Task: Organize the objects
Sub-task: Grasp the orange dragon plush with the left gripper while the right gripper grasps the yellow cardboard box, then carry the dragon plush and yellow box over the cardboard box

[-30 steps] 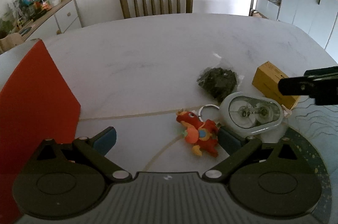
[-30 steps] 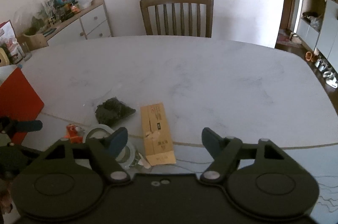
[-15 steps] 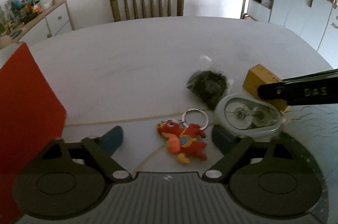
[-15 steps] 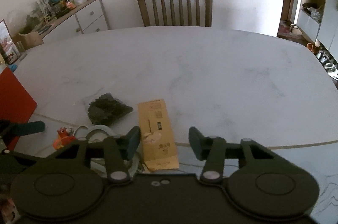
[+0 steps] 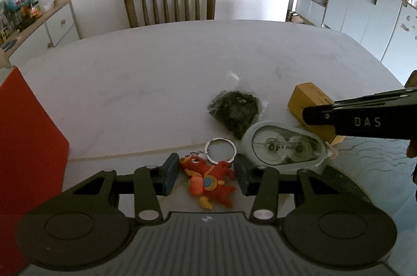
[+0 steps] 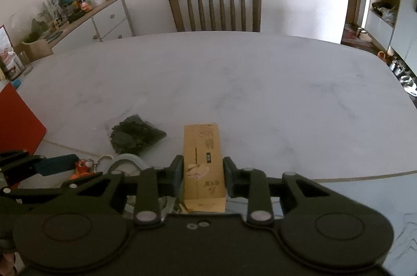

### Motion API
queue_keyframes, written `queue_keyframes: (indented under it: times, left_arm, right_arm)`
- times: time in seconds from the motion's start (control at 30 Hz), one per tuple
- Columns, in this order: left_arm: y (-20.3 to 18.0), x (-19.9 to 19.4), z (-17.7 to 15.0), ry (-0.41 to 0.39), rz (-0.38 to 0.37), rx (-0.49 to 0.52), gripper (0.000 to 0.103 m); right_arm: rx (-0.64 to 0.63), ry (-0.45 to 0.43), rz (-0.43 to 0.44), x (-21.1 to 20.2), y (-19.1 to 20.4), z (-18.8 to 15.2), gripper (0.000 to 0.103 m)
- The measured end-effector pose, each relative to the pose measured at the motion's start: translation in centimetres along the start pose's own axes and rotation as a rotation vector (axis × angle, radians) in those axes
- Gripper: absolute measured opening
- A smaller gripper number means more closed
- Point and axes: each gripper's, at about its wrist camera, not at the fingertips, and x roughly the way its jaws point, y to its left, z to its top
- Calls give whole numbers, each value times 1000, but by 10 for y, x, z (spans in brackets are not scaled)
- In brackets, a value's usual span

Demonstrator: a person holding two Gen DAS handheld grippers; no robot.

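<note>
The red dragon keychain (image 5: 209, 181) is bracketed by the left gripper (image 5: 206, 175), whose fingers are set close on either side of it on the marble table (image 5: 156, 78); whether they actually touch it cannot be told. The brown cardboard box (image 6: 203, 161) is flanked by the right gripper (image 6: 202, 175), its fingers drawn in against the box's long sides. Just beyond are seen the clear oval tape dispenser (image 5: 284, 145) and the dark bag (image 5: 234, 110), with the wooden chair (image 5: 170, 1) farthest off.
</note>
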Motion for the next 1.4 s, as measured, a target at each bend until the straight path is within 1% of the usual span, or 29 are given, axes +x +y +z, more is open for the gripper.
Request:
queue_keyframes:
  times: [0.17, 0.2, 0.27, 0.5, 0.67, 0.83, 0.93, 1.17, 1.4]
  left_arm:
    - [2, -8, 4, 7, 5, 2, 45]
    - [3, -10, 4, 8, 3, 0, 42]
    - [5, -16, 4, 11, -1, -3, 42]
    - [7, -41, -5, 10, -24, -8, 41]
    - [12, -65, -8, 2, -48, -19, 42]
    - [18, -90, -14, -13, -64, -26, 42]
    - [25, -102, -17, -11, -73, -45, 42]
    - [44, -137, -21, -36, -104, -67, 42]
    - [70, -172, -17, -68, -126, -73, 42]
  right_arm:
    - [16, -3, -9, -12, -3, -2, 29]
    - [20, -3, -9, -15, -4, -2, 29]
    - [23, -7, -7, -23, -4, -4, 29]
    - [34, -32, 26, -57, 2, -11, 29]
    - [20, -37, 52, -82, 15, -15, 29]
    - [-4, -39, 79, -104, 35, -17, 29]
    - [-30, -34, 83, -114, 51, -16, 29]
    - [-73, -36, 92, -138, 86, -15, 29]
    - [-128, -73, 108, -159, 128, -9, 29]
